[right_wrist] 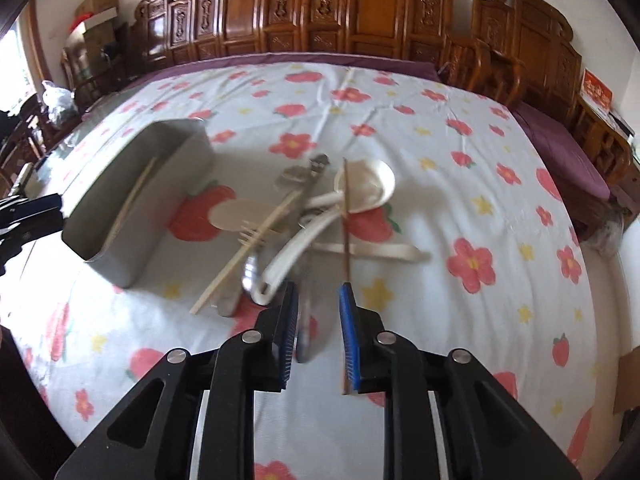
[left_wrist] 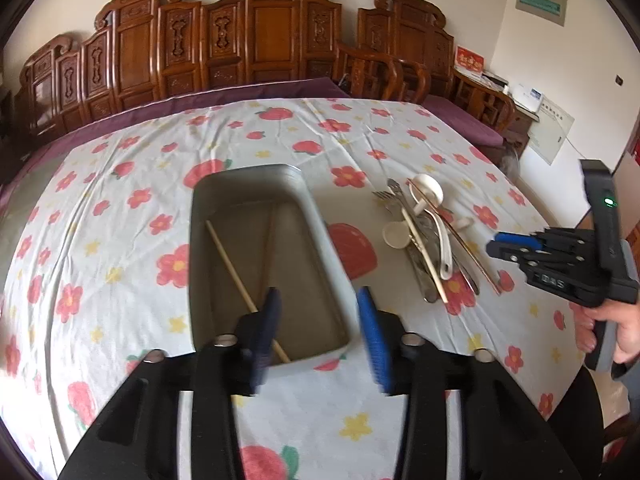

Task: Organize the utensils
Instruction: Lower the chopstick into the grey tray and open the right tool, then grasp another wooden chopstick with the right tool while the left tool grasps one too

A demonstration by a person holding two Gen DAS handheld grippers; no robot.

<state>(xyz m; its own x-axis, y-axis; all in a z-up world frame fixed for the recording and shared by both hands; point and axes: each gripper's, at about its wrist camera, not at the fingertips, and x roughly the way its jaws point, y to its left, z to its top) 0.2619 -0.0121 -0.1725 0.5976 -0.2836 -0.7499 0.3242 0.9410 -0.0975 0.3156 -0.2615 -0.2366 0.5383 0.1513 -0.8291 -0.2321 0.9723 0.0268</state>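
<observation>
Surface [left_wrist: 360,420] covered by floral cloth [right_wrist: 460,160]; on it a grey metal tray [left_wrist: 320,236] and, just beside, a utensil pile [right_wrist: 304,216].

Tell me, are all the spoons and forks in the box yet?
Not yet. Done: one light wooden chopstick lies in the grey tray. In hand: nothing. The left gripper is open above the tray, and the right gripper is open over the pile, with a dark chopstick lying against one pad. Left: the white spoons, a fork and another light chopstick lie piled on the flowered cloth.
</observation>
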